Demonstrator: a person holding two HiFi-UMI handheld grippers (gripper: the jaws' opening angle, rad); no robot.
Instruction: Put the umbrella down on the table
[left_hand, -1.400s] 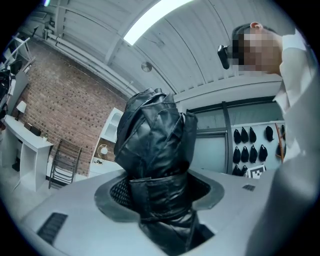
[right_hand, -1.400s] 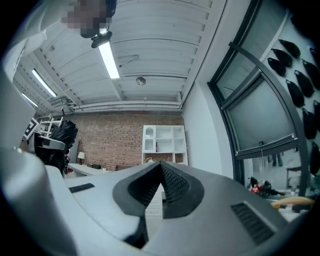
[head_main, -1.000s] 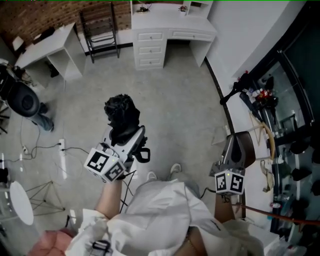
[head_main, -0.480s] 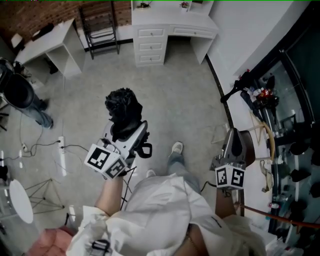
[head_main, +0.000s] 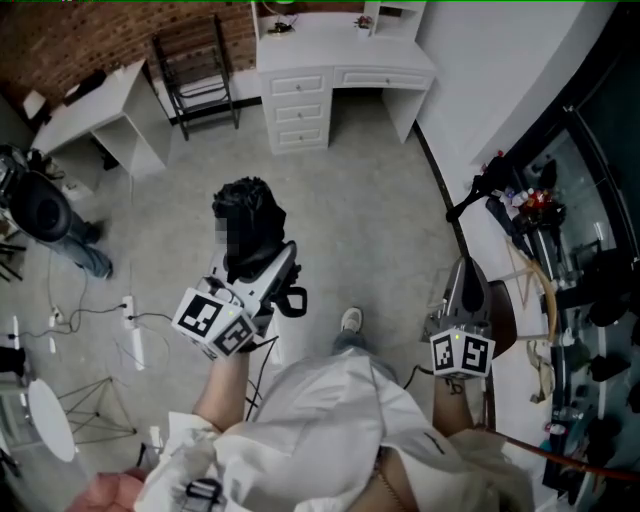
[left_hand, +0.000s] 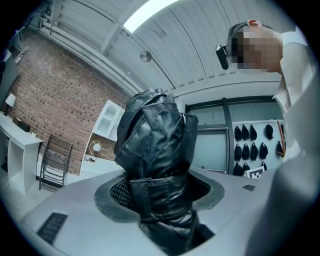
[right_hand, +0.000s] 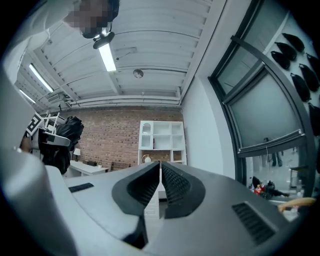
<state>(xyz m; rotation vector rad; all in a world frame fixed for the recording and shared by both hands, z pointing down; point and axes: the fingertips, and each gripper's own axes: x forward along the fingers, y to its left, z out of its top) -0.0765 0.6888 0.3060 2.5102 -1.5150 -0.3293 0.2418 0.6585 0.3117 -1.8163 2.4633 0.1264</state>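
A folded black umbrella stands upright in my left gripper, whose jaws are shut on its wrapped lower part. In the left gripper view the umbrella fills the space between the jaws of the left gripper, its crumpled fabric bulging above them. My right gripper is held at the right, shut with nothing in it; in the right gripper view the ribbed pads of the right gripper meet. Both grippers hang over the bare floor, far from any table top.
A white desk with drawers stands against the far wall, with a black chair and a white table to its left. A dark rack with clutter runs along the right. Cables lie on the floor at left.
Both grippers have travelled across the room with the walking person, whose foot has stepped forward. The umbrella stays gripped in the left gripper, and the right stays shut.
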